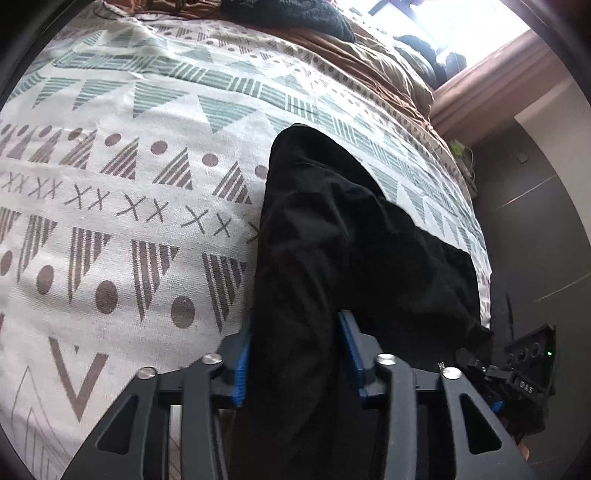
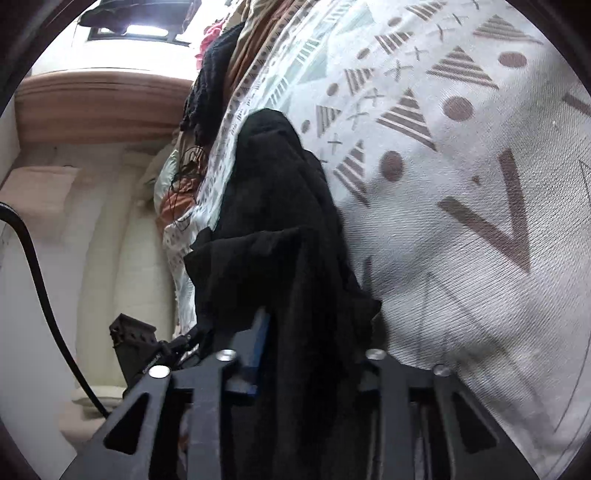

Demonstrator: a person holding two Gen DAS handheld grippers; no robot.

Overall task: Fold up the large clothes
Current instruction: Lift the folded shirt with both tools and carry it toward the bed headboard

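Item: black garment (image 1: pixel 343 236), large, dark, soft cloth, kind not clear. It lies on the bed (image 1: pixel 122 206), on a white bedspread printed with triangles, dots and crosses, close to the bed's near edge.

Left gripper (image 1: pixel 295 354): blue-padded fingers (image 1: pixel 242 369) stand one on each side of a thick bunch of the garment. The cloth fills the whole gap between them and appears pinched. Judged a hold on the near end.

Right gripper (image 2: pixel 314 350): only one blue pad (image 2: pixel 263 332) shows; the other finger is buried under cloth. The garment drapes between and over the fingers, which stand narrow. Judged a hold on a bunched fold.

Position relative to fingers: in both wrist views the garment runs straight ahead of the fingers, long axis along the pointing line of each gripper, far end tapering away over the bedspread. In the left view the cloth widens to the right beyond the fingers; in the right view it rises ahead as a narrow ridge.

Nearness: both grippers sit at the same near end. Part of the other gripper's body shows at the edge of each view, so they are side by side, neither clearly closer.

Judgement: the grasp step looks complete; the fold itself is not yet made. The coming move likely carries the held end forward along the long axis toward the far end.

Other contents: dark and brown bedding (image 1: pixel 295 18) piled at the far side of the bed; a window (image 1: pixel 461 22) beyond.
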